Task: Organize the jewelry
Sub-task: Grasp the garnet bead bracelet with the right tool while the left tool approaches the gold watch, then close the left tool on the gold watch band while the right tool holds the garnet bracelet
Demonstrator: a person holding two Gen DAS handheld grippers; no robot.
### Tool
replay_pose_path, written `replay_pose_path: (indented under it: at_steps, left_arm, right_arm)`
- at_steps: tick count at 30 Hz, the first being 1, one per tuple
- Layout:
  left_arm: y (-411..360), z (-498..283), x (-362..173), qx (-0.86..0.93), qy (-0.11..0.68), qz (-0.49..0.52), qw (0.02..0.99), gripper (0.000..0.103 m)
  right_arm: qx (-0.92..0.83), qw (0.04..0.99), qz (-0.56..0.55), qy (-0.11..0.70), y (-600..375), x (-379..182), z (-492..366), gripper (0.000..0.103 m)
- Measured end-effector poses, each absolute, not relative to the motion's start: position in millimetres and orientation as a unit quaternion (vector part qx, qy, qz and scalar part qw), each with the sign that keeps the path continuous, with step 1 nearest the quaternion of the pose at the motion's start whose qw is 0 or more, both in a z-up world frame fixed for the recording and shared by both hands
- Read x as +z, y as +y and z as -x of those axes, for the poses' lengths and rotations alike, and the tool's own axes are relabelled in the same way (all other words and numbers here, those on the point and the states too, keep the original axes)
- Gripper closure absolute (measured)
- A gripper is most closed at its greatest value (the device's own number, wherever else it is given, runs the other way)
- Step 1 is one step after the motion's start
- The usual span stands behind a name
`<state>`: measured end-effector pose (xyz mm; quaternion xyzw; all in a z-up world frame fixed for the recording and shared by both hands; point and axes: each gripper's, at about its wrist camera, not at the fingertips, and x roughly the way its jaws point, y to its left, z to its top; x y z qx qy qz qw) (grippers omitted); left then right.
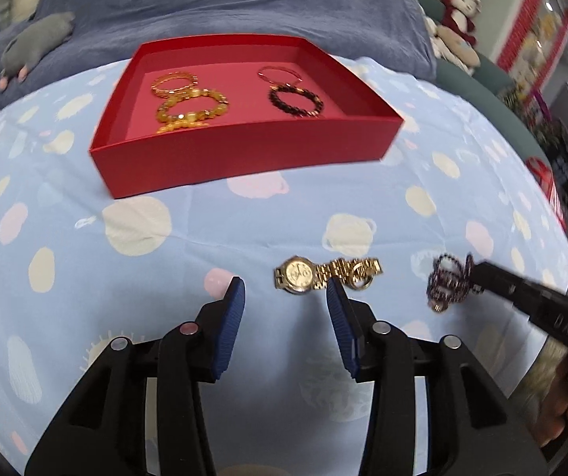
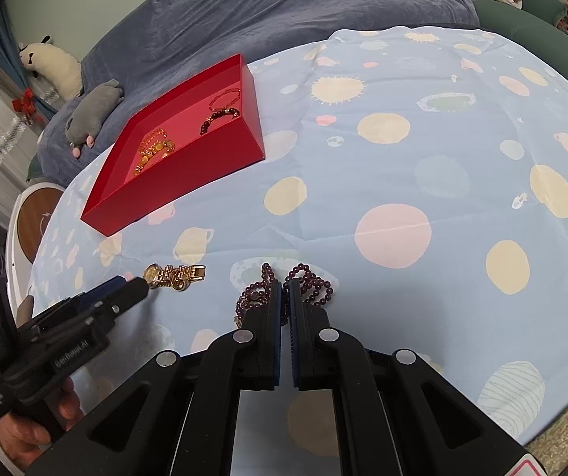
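Left jaws: left gripper [image 1: 284, 289] parted, holding nothing, beside gold watch [image 1: 304, 273].
Right jaws: right gripper [image 2: 285, 291] clamped on purple bead necklace [image 2: 315, 281].
Red box [image 1: 244, 158]: bracelets inside.

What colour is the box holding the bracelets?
Red, with a pinker floor; the box shows best in the left wrist view.

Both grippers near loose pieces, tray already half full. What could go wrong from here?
1. The right gripper is shut on one strand of the purple bead bracelet; the loose loops could snag or slip on lifting.
2. The left gripper is open with the gold watch off-centre, by one finger; closing may push it aside, ring included.
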<state>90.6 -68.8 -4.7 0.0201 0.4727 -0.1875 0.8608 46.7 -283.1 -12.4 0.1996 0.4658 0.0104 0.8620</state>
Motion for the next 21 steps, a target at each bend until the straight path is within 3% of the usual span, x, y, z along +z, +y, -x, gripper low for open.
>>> replay_pose_path:
  at_steps: [5,21]
  left_arm:
    - [-82,-96,-12,-0.183,0.465,-0.063,0.864,0.062]
    - [-96,-123,-12,-0.161,0.468,-0.026,0.869,0.064]
  right_arm:
    - [0.008,0.861,-0.203,0.466,-283,-14,-47,0.099]
    - [0.013,0.858,-0.209,0.469,-284,-18,-53,0.099]
